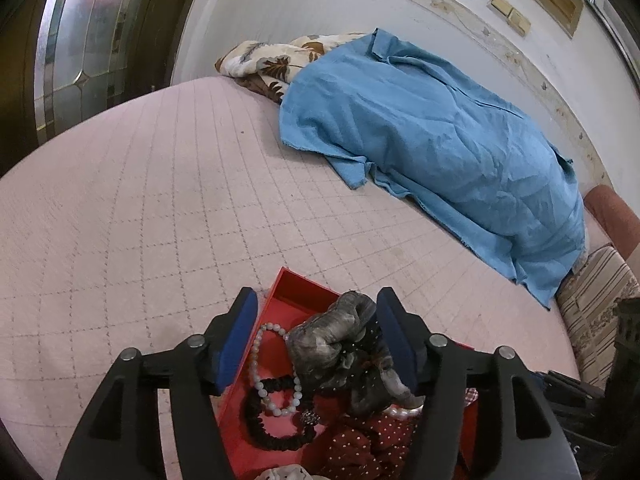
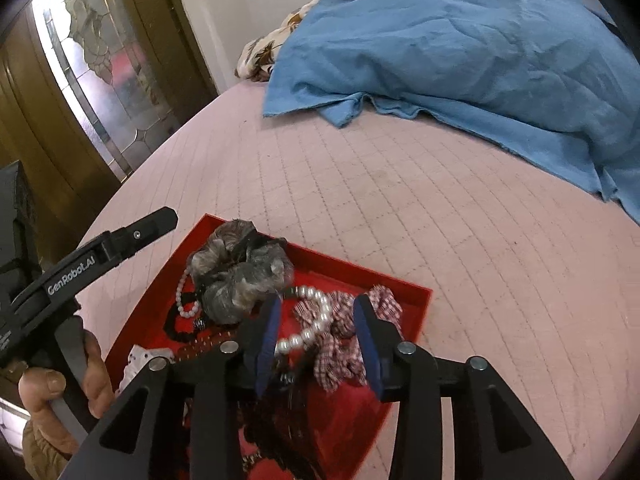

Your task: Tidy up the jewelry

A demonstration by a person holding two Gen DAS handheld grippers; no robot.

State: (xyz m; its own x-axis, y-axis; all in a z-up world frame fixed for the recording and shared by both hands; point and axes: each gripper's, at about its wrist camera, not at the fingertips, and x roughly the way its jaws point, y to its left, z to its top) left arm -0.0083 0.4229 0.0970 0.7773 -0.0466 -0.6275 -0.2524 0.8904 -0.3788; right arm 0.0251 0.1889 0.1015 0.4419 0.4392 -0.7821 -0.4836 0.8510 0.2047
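Observation:
A red tray (image 1: 296, 292) lies on the pink quilted bed and also shows in the right wrist view (image 2: 416, 300). It holds a grey scrunchie (image 1: 340, 344) (image 2: 240, 276), a pale bead bracelet (image 1: 262, 380), a black bead bracelet (image 1: 276, 436), a white pearl strand (image 2: 310, 330), a red-white checked scrunchie (image 2: 344, 344) and a dark red dotted scrunchie (image 1: 360, 444). My left gripper (image 1: 314, 304) is open over the tray, its jaws either side of the grey scrunchie. My right gripper (image 2: 316, 308) is open above the pearl strand and checked scrunchie.
A blue cloth (image 1: 432, 136) (image 2: 480, 52) covers a heap at the back of the bed (image 1: 140, 200), with a floral blanket (image 1: 276, 60) behind it. A wooden door with glass (image 2: 92, 72) stands at left. Striped cushions (image 1: 592, 300) lie at right.

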